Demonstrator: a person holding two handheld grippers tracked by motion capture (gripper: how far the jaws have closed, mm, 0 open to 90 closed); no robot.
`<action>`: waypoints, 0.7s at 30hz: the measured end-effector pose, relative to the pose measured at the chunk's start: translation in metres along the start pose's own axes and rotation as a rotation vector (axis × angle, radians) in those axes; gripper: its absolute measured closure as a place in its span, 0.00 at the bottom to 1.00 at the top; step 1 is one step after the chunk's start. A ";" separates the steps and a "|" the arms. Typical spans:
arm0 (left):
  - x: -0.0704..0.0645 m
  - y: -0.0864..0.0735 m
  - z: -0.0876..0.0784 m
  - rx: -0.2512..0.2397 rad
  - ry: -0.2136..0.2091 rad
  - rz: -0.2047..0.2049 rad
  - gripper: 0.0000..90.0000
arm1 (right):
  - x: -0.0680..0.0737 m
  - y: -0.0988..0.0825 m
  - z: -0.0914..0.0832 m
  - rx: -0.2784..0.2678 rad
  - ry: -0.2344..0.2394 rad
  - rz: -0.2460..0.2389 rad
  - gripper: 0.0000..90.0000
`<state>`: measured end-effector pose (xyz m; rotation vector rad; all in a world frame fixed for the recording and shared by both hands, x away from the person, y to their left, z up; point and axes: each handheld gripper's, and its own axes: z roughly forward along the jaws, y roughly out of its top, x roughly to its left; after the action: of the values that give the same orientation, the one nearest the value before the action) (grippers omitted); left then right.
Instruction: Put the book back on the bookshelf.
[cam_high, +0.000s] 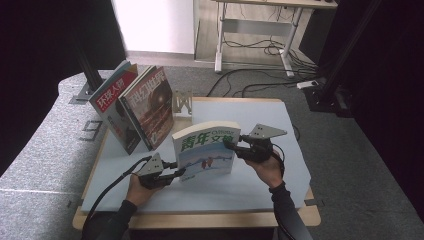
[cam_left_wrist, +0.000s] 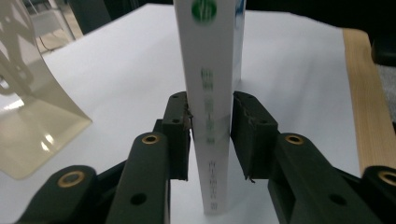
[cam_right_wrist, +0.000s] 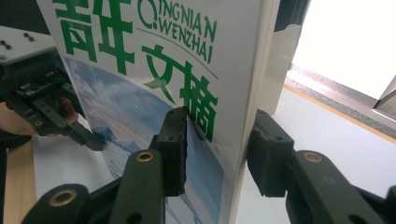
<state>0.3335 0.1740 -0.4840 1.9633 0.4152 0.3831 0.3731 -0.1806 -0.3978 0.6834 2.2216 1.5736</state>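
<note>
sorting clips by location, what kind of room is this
Probably a lab or office set up for recording: black curtains round a small table, a desk frame with loose cables behind, and grey carpet.

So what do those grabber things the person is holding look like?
Each is black, with two chunky black fingers that have brass-ringed holes. The left gripper and the right gripper each carry a grey three-cornered plate on top, dotted with small holes. A black cable trails back from each. The person wears dark long sleeves.
</note>
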 end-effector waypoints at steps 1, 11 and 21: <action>0.001 0.003 -0.001 -0.006 -0.003 -0.009 0.73 | 0.000 0.000 0.000 -0.001 -0.002 0.000 0.65; 0.012 0.033 -0.006 -0.003 -0.050 -0.054 0.68 | -0.001 -0.001 0.002 -0.001 -0.005 0.005 0.64; 0.022 0.075 -0.007 0.009 -0.086 -0.072 0.65 | -0.001 -0.001 0.002 0.003 -0.004 -0.002 0.64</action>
<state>0.3590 0.1602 -0.4108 1.9599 0.4309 0.2502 0.3749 -0.1802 -0.3989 0.6839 2.2212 1.5669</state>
